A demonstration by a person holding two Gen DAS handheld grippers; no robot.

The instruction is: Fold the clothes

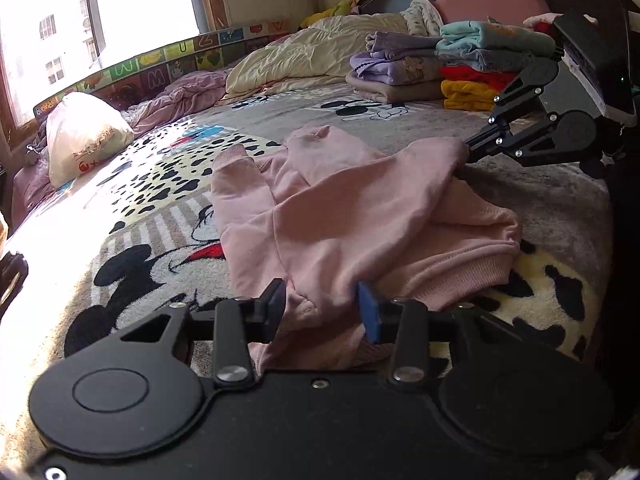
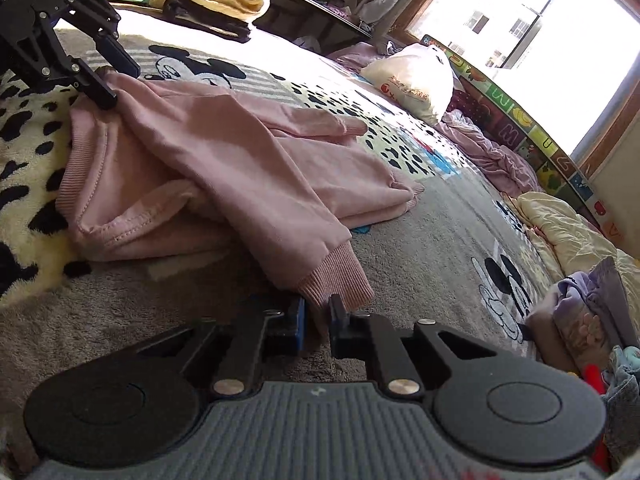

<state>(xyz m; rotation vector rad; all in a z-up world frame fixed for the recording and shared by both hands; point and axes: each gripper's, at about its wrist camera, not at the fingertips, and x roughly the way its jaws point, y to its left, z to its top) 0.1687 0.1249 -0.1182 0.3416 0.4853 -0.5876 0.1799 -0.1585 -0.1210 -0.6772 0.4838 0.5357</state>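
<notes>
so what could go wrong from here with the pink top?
1. Right gripper is shut on just the ribbed sleeve cuff; a pull could slip it free.
2. Left gripper straddles a bunch of hem without clearly pinching it, so lifting may drop that side.
3. The pink top lies crumpled, sleeves crossed; folding now may lock in creases.

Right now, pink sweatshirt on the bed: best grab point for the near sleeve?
Take the pink sweatshirt by the ribbed cuff of its near sleeve, coming in low from the cuff's open end. It lies flat and points at the right gripper, which is pinching it.
</notes>
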